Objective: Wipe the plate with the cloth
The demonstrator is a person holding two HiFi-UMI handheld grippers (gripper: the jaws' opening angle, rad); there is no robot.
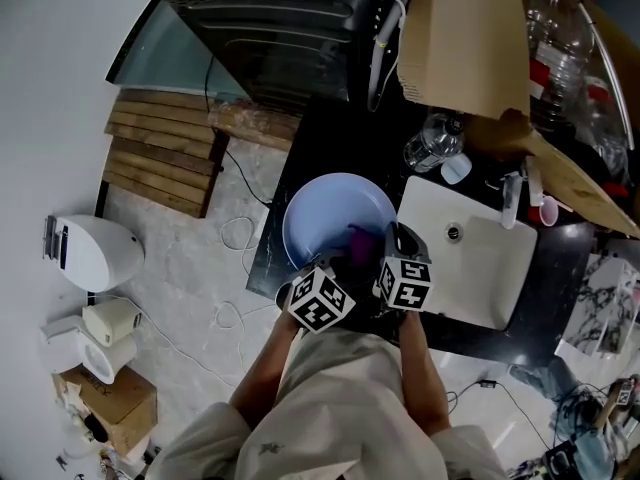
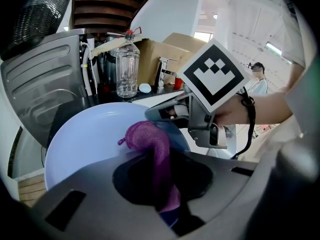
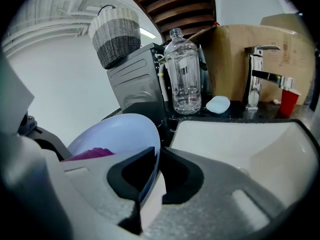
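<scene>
A pale blue plate (image 1: 318, 211) (image 2: 85, 139) (image 3: 112, 131) lies over the dark counter left of the sink. My right gripper (image 1: 398, 240) (image 3: 150, 176) is shut on the plate's right rim. My left gripper (image 1: 345, 258) (image 2: 161, 184) is shut on a purple cloth (image 2: 150, 141) (image 1: 360, 240) (image 3: 90, 154), and the bunched cloth rests on the plate's inner face. In the left gripper view the right gripper (image 2: 167, 113) shows at the plate's edge with its marker cube above.
A white sink (image 1: 470, 248) (image 3: 235, 139) with a tap (image 3: 255, 79) lies right of the plate. A clear bottle (image 3: 184, 79) (image 2: 126, 69), a cardboard box (image 1: 465, 38), a red cup (image 3: 289, 101) and a dark appliance (image 1: 290, 28) stand behind. The counter edge (image 1: 262, 258) drops to the floor at left.
</scene>
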